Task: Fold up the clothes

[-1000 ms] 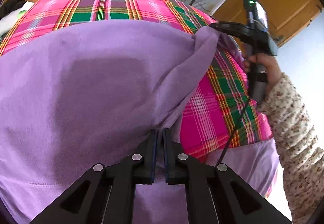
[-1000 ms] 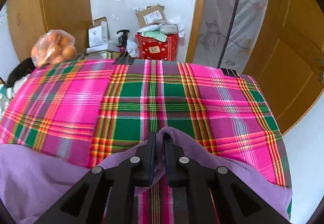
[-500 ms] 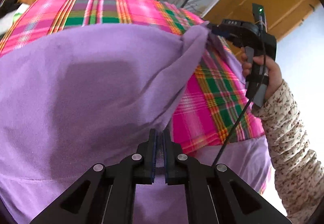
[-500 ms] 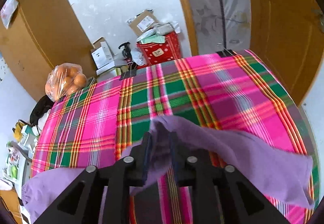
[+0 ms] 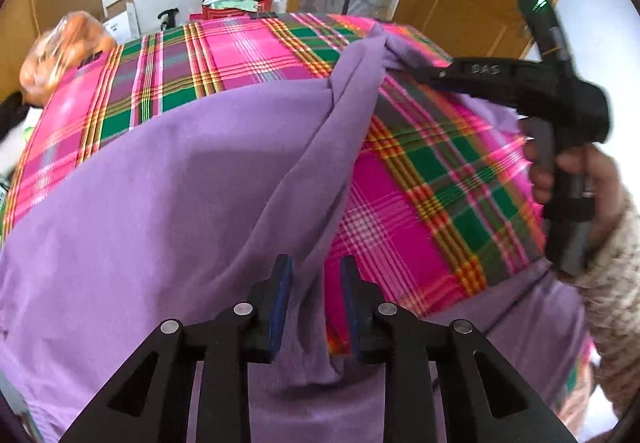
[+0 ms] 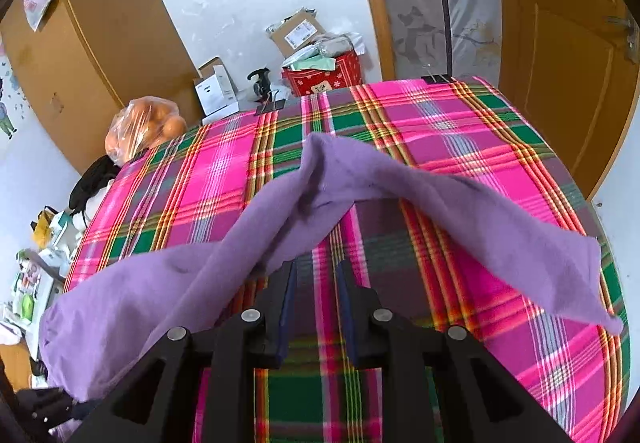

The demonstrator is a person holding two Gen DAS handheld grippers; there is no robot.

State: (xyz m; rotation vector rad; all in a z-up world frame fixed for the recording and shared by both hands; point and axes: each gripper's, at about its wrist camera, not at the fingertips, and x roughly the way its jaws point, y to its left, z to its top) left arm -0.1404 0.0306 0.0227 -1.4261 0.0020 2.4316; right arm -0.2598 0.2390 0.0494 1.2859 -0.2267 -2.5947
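Note:
A purple garment (image 5: 160,203) lies spread over the left and near part of a table covered in pink and green plaid cloth (image 5: 400,211). My left gripper (image 5: 314,283) is open, and a loose fold of the garment hangs between its jaws. In the right wrist view, my right gripper (image 6: 316,283) is open above the plaid cloth (image 6: 460,123). A raised flap of the purple garment (image 6: 380,179) hangs just ahead of its tips, not held. The left wrist view shows the right gripper (image 5: 416,73) with its tip against the bunched corner.
A hand (image 5: 576,171) in a speckled sleeve holds the right gripper at the table's right side. A bag of oranges (image 6: 144,127) sits at the far left corner. Cardboard boxes and a red box (image 6: 324,77) stand beyond the far edge, wooden doors (image 6: 568,63) to the right.
Both grippers were shut on the purple garment and have now opened. The corner that the right gripper held has slipped free and floats ahead of it.

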